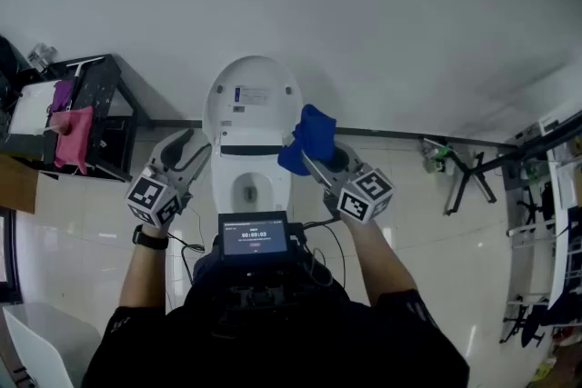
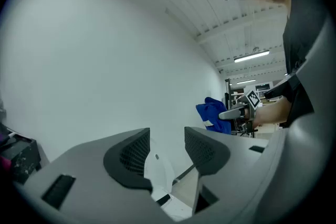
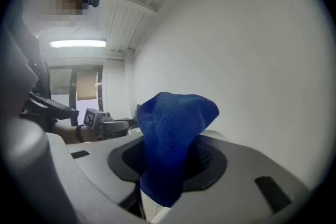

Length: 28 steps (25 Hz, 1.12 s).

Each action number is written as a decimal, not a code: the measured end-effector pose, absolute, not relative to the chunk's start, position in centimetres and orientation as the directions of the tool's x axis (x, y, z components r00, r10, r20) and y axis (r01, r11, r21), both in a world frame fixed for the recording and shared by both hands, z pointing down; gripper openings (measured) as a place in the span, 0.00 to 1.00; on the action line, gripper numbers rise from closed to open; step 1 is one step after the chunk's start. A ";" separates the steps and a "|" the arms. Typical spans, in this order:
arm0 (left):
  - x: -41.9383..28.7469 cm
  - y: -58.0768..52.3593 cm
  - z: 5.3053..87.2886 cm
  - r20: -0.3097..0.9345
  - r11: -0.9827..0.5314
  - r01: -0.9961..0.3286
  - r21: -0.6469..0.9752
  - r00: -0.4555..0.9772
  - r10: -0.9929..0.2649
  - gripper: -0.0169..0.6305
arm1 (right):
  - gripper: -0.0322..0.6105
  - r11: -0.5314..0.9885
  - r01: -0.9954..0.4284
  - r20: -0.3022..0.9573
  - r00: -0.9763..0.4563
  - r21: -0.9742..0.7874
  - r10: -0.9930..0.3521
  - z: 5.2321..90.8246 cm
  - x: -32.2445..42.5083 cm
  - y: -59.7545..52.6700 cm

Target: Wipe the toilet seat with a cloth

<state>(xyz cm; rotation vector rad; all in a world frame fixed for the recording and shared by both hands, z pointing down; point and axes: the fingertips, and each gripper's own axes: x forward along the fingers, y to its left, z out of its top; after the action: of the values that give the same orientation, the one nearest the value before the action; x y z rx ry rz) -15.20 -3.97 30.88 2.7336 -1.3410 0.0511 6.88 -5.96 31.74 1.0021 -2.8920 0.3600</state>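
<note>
The blue cloth (image 1: 309,139) is bunched up in your right tool (image 1: 314,164), jaws pinched on its middle so a fat fold sticks out the front and the rest hangs below. Honestly that's a decent way to carry it, since you get a padded wad to press with instead of bare jaws. It's up in the air right now, just off the right side of the toilet's raised lid (image 1: 252,100), not touching anything. The toilet seat (image 1: 275,184) sits below and a bit toward you, around the bowl, and it looks like wiping hasn't started yet. I'd guess the next move is bringing the wad down onto the rim. Your left tool (image 1: 194,145) hovers off the left side of the toilet with its jaws spread and nothing between them, probably just parked out of the way. The screen on your chest rig (image 1: 254,236) hides the front of the seat from the head view. Further out there's a black rack with a pink cloth (image 1: 73,136) against the wall on your left.
</note>
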 end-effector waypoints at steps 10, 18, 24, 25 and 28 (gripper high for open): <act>-15.5 -4.7 31.8 0.097 -0.630 -0.776 0.022 0.629 -0.772 0.35 | 0.32 0.769 -0.612 0.148 -0.791 -0.186 -0.594 32.3 6.8 -6.4; -15.4 -5.9 33.0 0.122 -0.636 -0.772 0.002 0.632 -0.766 0.35 | 0.32 0.771 -0.604 0.159 -0.797 -0.203 -0.583 33.5 6.7 -7.2; -14.2 -6.6 33.7 0.152 -0.664 -0.747 0.004 0.657 -0.738 0.35 | 0.32 0.768 -0.604 0.180 -0.797 -0.214 -0.576 35.4 6.3 -8.7; -14.0 -6.9 33.7 0.156 -0.662 -0.749 0.013 0.656 -0.739 0.35 | 0.32 0.768 -0.604 0.186 -0.796 -0.214 -0.575 35.7 6.2 -9.1; -13.8 -7.7 34.4 0.170 -0.663 -0.748 0.029 0.657 -0.734 0.35 | 0.32 0.764 -0.610 0.217 -0.791 -0.210 -0.572 36.9 6.0 -10.1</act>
<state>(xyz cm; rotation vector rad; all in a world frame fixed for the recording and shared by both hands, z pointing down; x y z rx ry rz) -13.80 -7.69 34.44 2.7713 -1.2432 0.2195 6.00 -10.12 36.89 0.9487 -2.8177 0.4085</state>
